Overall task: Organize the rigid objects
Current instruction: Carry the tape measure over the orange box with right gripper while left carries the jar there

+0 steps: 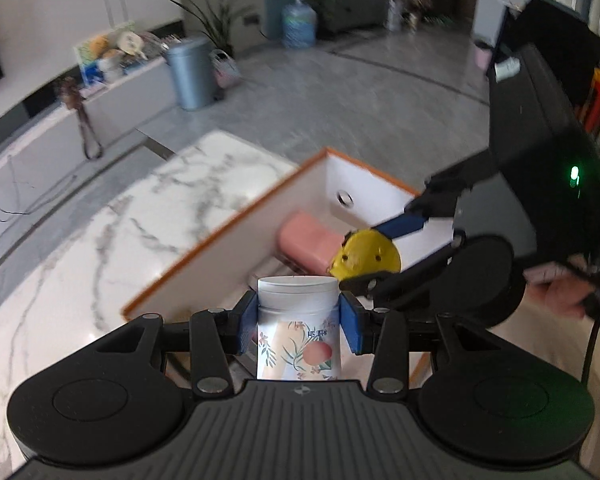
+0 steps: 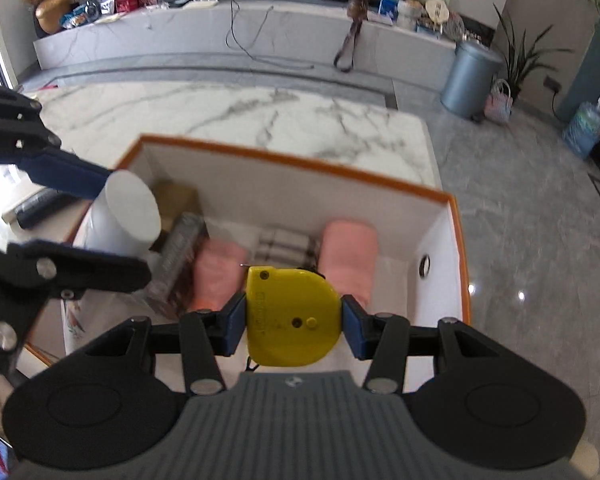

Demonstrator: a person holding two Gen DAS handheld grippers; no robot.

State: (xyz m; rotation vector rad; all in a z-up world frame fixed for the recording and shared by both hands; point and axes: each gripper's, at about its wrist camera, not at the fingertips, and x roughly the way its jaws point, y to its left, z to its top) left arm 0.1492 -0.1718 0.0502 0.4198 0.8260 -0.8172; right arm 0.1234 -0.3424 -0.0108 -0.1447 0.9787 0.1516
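My left gripper (image 1: 299, 322) is shut on a white floral jar with a white lid (image 1: 298, 332), held at the near edge of the orange-rimmed white box (image 1: 220, 228). The jar also shows in the right wrist view (image 2: 120, 216), between the left gripper's blue pads. My right gripper (image 2: 294, 320) is shut on a yellow tape measure (image 2: 290, 316), held over the box (image 2: 340, 208). The tape measure also shows in the left wrist view (image 1: 366, 258). Two pink rolled towels (image 2: 350, 256) and a checked cloth (image 2: 286, 246) lie inside the box.
The box stands on a white marble table (image 2: 220, 116). A dark ribbed object (image 2: 180, 248) and a brown item (image 2: 176, 198) lie in the box's left part. A dark flat object (image 2: 36, 208) lies on the table to the left. Grey floor lies beyond the table's right edge.
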